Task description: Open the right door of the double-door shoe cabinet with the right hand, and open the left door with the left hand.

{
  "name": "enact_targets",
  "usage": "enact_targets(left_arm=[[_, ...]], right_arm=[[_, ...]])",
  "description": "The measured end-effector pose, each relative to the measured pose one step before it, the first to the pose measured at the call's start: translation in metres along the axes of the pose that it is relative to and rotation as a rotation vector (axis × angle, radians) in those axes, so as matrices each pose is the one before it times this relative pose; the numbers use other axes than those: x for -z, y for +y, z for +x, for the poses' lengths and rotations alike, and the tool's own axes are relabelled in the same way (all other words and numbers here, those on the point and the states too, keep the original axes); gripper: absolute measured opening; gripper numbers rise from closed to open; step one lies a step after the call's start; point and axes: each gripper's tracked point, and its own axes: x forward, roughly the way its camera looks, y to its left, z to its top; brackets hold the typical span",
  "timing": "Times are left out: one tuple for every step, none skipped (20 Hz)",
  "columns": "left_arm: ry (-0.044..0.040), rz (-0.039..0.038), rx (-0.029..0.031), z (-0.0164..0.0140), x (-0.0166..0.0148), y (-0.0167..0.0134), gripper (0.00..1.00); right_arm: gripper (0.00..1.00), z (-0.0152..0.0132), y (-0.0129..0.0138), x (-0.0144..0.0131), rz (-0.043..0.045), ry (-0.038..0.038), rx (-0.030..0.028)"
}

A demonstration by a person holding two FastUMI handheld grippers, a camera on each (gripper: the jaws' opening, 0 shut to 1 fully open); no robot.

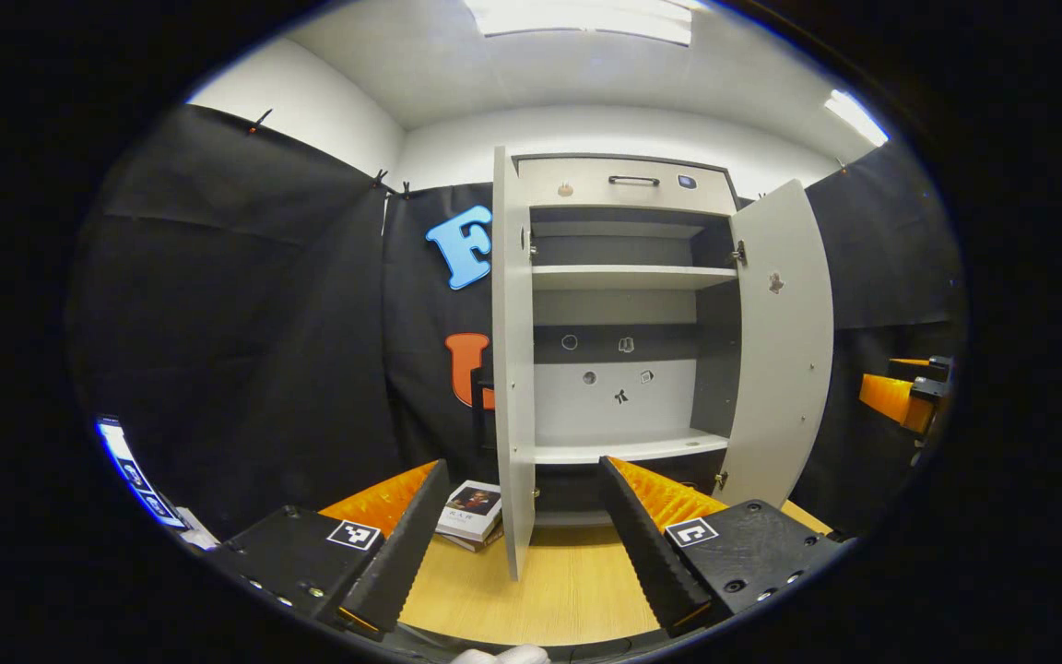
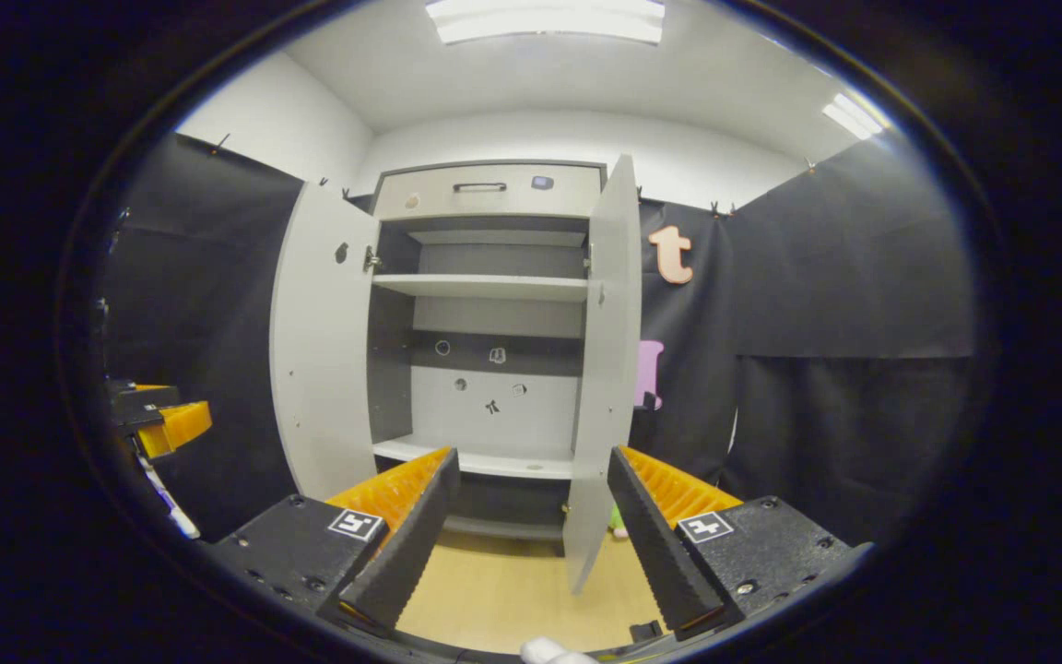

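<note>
We see our left hand-held gripper (image 1: 524, 539) released, jaws wide apart, holding nothing; our right hand-held gripper (image 2: 531, 535) is likewise spread and empty. The cabinet (image 1: 623, 304) stands upright ahead on the bench (image 1: 549, 590), both doors swung out: left door (image 1: 513, 369) edge-on between our left fingers, right door (image 2: 607, 369) edge-on between our right ones. A book (image 1: 471, 509) lies beside the left door.

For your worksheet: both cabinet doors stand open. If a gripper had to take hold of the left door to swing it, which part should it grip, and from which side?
Grip the left door by its free vertical edge, coming from the front. It stands edge-on toward the open left gripper, a thin panel that fingers could likely straddle. No handle is visible on it.
</note>
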Motion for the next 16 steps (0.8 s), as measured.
enact_targets(left_arm=[[-0.00705,0.00231,0.00346,-0.00096,-0.00332,-0.00351,0.96],[-0.00392,0.00461,0.00149,-0.00367,-0.00103,-0.00313,0.96],[-0.00363,0.00274,0.00305,-0.00074,-0.00070,-0.00332,0.96],[0.00293,-0.00198,-0.00159,-0.00125,-0.00005,-0.00249,0.96],[0.00462,-0.00241,-0.00254,0.00008,0.00060,-0.00141,0.96],[0.00581,-0.00543,0.00181,-0.00111,0.00098,-0.00279,0.96],[0.00588,-0.00518,0.00561,0.00119,0.00006,-0.00377,0.96],[0.00380,-0.00104,0.00224,-0.00116,0.00077,-0.00245,0.96],[0.00085,0.00137,-0.00465,0.00094,-0.00026,0.00197,0.96],[0.00026,-0.00088,-0.00330,-0.00023,0.00042,0.00052,0.96],[0.00305,-0.00162,0.00274,-0.00082,0.00004,-0.00151,0.96],[-0.00211,0.00220,0.00293,-0.00071,-0.00024,-0.00008,0.96],[-0.00495,0.00822,-0.00635,-0.00039,-0.00157,0.00162,0.96],[0.00255,0.00989,-0.00654,-0.00085,0.00016,0.00140,0.96],[0.00125,0.00365,-0.00718,-0.00078,0.00106,-0.00019,0.96],[-0.00176,-0.00179,-0.00050,-0.00044,0.00005,-0.00039,0.96]], right_arm=[[1.00,-0.00188,-0.00040,0.00270,0.00267,0.00230,-0.00054],[1.00,-0.00162,-0.00170,0.00098,0.00313,0.00169,0.00225],[1.00,-0.00167,-0.00380,-0.00072,0.00001,-0.00184,0.00680],[1.00,-0.00047,-0.00269,-0.00050,0.00011,-0.00329,0.00221],[1.00,-0.00126,-0.00095,-0.00052,-0.00124,0.00257,-0.00326],[1.00,0.00177,0.00168,0.00065,-0.00268,0.00161,-0.00458],[1.00,0.00083,-0.00063,0.00025,-0.00245,0.00277,0.00079],[1.00,0.00092,-0.00126,-0.00222,0.00380,-0.00574,0.00316],[1.00,0.00105,0.00120,-0.00035,0.00501,-0.00247,-0.00172],[1.00,0.00014,0.00163,0.00073,0.00193,0.00565,-0.00807],[1.00,0.00034,0.00151,0.00254,0.00026,0.00458,-0.00822],[1.00,-0.00018,0.00173,0.00135,-0.00153,0.00728,-0.00565],[1.00,0.00104,0.00185,-0.00037,-0.00011,-0.00147,-0.00601],[1.00,0.00113,0.00121,-0.00103,0.00085,-0.00232,-0.00207],[1.00,0.00258,0.00217,-0.00017,-0.00048,-0.00324,-0.00511],[1.00,0.00100,0.00211,0.00108,-0.00275,0.00456,-0.00559]])
